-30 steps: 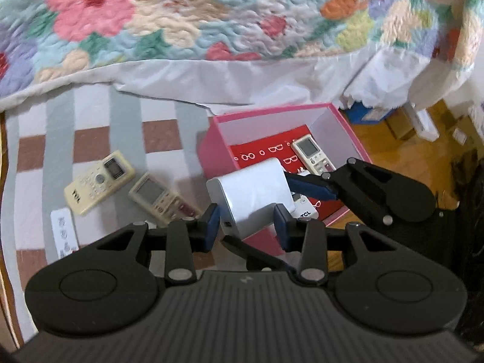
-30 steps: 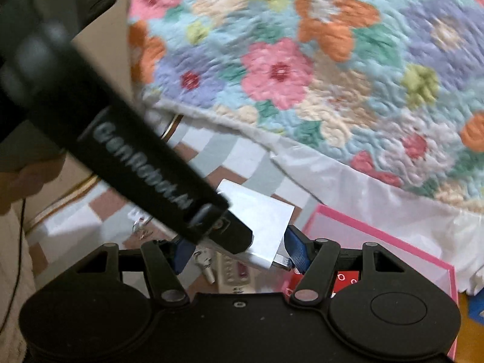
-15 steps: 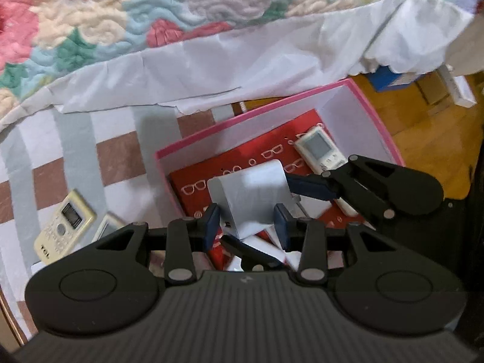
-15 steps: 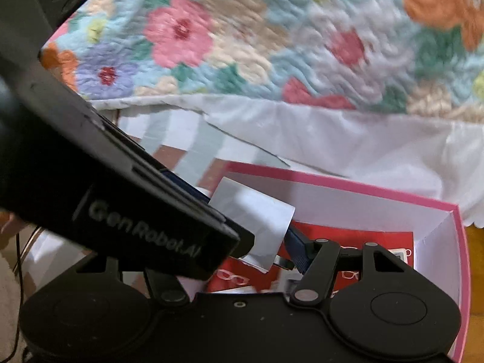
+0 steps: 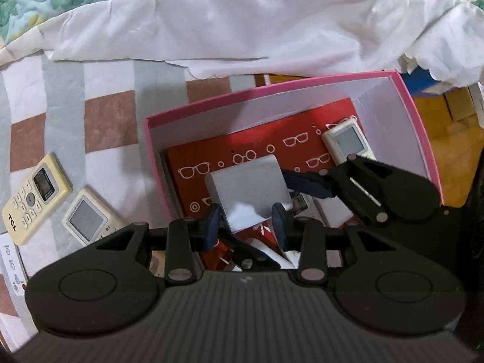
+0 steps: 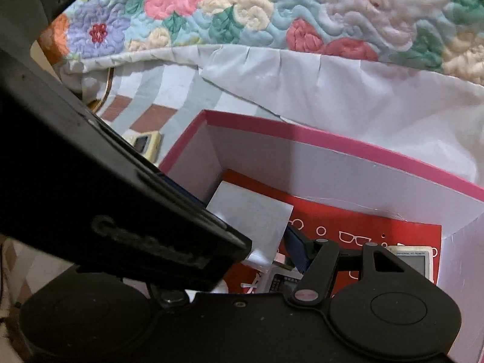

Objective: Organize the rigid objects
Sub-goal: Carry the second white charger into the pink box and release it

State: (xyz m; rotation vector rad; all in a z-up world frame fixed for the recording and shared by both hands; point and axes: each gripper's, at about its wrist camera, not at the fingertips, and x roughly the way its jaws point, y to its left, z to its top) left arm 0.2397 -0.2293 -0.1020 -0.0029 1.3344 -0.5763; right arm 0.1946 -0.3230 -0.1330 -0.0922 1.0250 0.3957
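White block [image 5: 248,192] sits clamped in both your grippers, left gripper [image 5: 246,224] closing on its near end, right gripper [image 5: 298,183] gripping its side. Its long axis runs away from you, low inside the pink box [image 5: 422,139]. "TCL" marks the yellowed remote [image 5: 34,198] beyond on the left.

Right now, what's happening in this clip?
A person with a gripper in each hand is tidying things into a pink box on a checked cloth beside a floral quilt. Both grippers hold one white block over the box: the left gripper grips its near end, jaws closing a little, and the right gripper clamps it from the side. One remote already lies in the box on a red card. Two remotes wait outside on the cloth.
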